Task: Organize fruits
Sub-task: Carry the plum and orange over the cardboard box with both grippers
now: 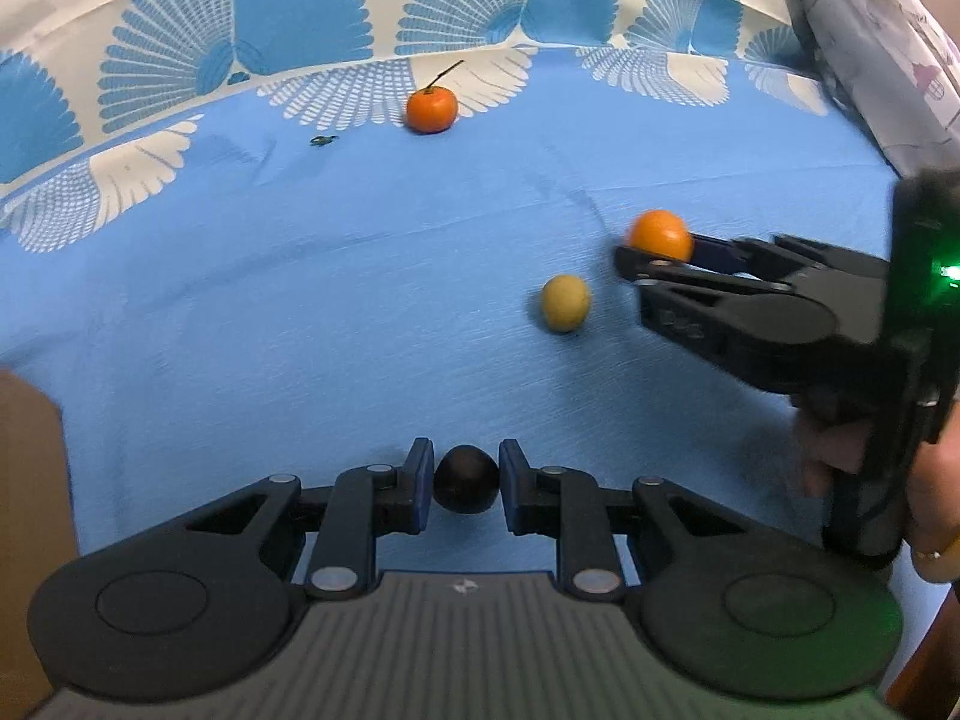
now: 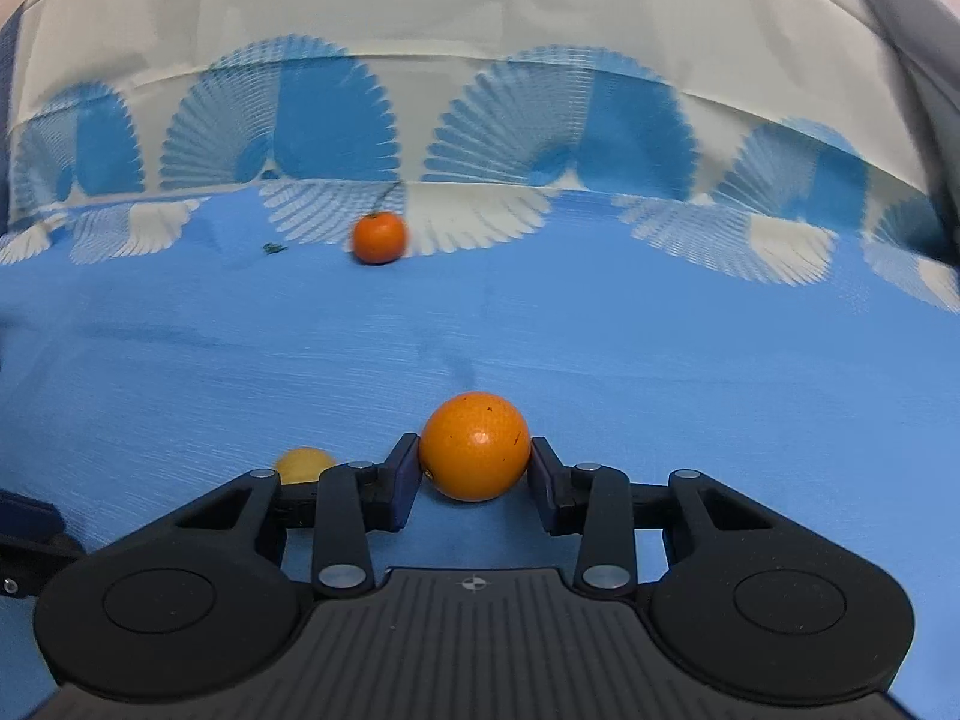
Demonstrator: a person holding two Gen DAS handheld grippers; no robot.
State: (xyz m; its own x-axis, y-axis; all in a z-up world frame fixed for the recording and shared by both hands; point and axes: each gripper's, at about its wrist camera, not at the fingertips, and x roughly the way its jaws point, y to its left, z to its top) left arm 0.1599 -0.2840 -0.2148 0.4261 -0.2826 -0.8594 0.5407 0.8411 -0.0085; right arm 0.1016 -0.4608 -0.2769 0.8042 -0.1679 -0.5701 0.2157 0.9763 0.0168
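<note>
Left wrist view: your left gripper (image 1: 465,483) is clamped on a small dark fruit (image 1: 466,479), pads touching both its sides, above the blue tablecloth (image 1: 240,300). Your right gripper (image 2: 473,468) grips an orange (image 2: 474,446) between its pads. Just beside it lies a yellow fruit (image 1: 565,302) on the cloth. Well apart, near the patterned border, sits a stemmed tangerine (image 1: 431,110), with a green scrap (image 1: 323,140) near it.

Between your left gripper's (image 1: 466,489) fingers sits a small dark round fruit (image 1: 466,487). Ahead to its right lies a yellow-green oval fruit (image 1: 565,302), with your right gripper (image 2: 474,474) just beyond, clasping a smooth orange (image 2: 474,446). A stemmed tangerine (image 1: 431,110) rests far behind on the blue patterned cloth (image 1: 300,276).
</note>
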